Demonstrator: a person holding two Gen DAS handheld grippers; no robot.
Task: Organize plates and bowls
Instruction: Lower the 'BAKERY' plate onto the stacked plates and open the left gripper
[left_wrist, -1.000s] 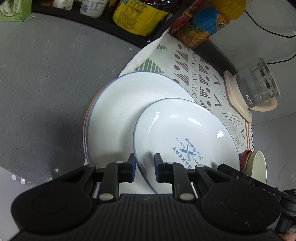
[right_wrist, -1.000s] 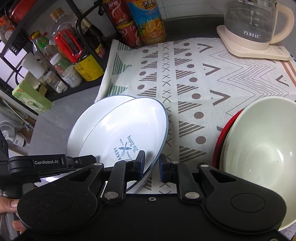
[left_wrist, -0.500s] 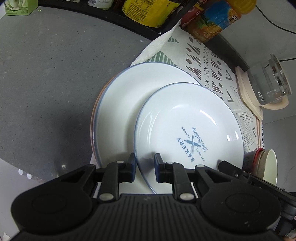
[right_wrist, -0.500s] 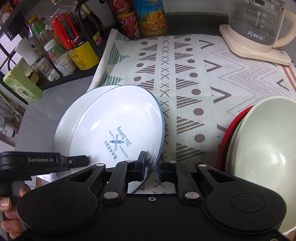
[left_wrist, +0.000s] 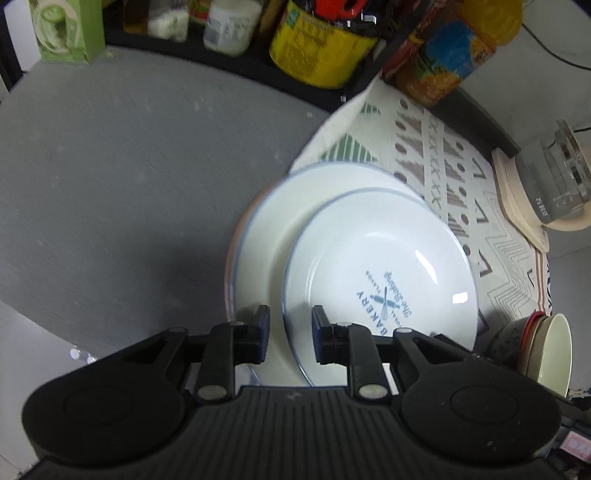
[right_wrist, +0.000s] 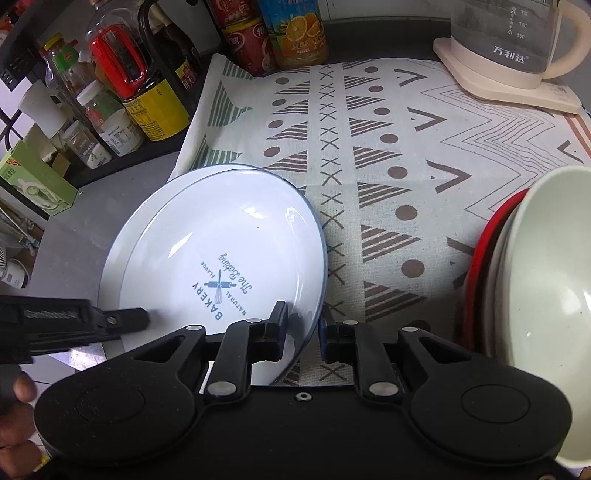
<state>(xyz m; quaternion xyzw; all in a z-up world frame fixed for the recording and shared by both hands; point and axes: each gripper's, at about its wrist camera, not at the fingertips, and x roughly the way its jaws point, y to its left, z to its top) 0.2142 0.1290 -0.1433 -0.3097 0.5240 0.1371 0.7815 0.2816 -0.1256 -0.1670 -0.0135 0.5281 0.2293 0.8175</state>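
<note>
Glossy round bakery plate lower onto white stack — both tools opening, rim between pads

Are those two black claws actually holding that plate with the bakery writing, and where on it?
The bakery plate has its near rim between both the left gripper and right gripper, but both jaws are opening; gaps show beside the rim, so neither grips it now.

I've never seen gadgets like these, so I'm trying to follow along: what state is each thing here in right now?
Bakery plate: tilted on the larger plate, rim between both grippers' jaws.
Larger plate: lying underneath.
Left gripper: jaws opening.
Right gripper: jaws opening.
Cream bowl: nested in a red bowl.
Glass kettle: on its base.
</note>
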